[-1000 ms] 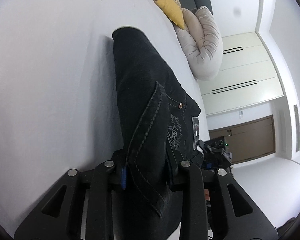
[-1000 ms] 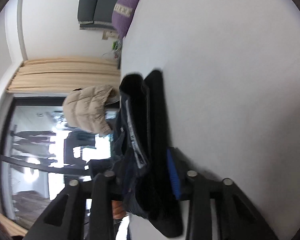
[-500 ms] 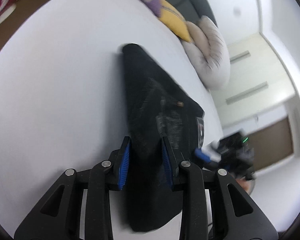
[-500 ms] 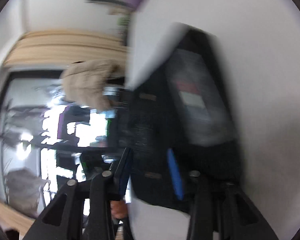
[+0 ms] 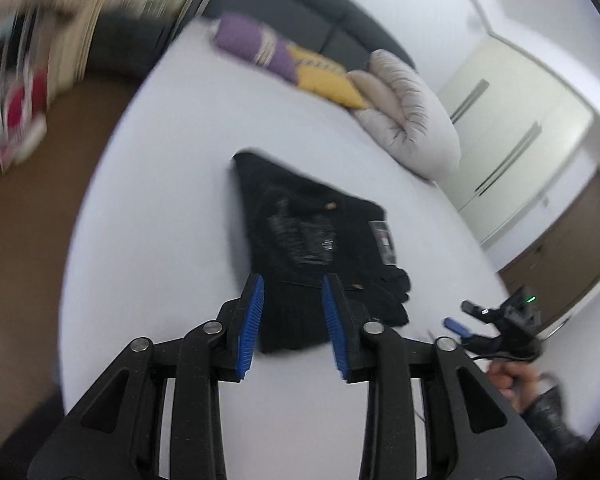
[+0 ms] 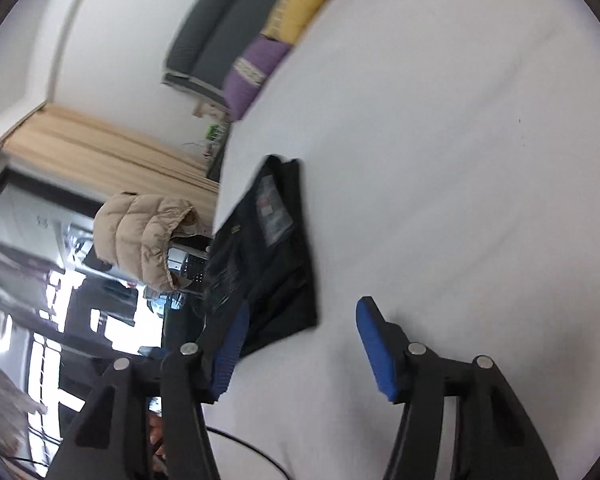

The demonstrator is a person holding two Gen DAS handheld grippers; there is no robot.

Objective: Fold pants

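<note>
**Folded pants on bed, both tongs clear**

Left wrist view: left tongs [image 5: 293, 312] above white bed [image 5: 148, 208], jaws parted and opening, blue pads [image 5: 249, 320] gripping nothing. Folded black pants [image 5: 300, 232] flat on sheet just ahead, near edge seen between the jaws but below them. Right tongs [image 5: 496, 332] off to the right, empty.

Right wrist view: right tongs [image 6: 300, 340] opening wide, nothing between pads. Pants [image 6: 272, 248] ahead and left, untouched. Pillows [image 6: 276, 40] far ahead.
</note>
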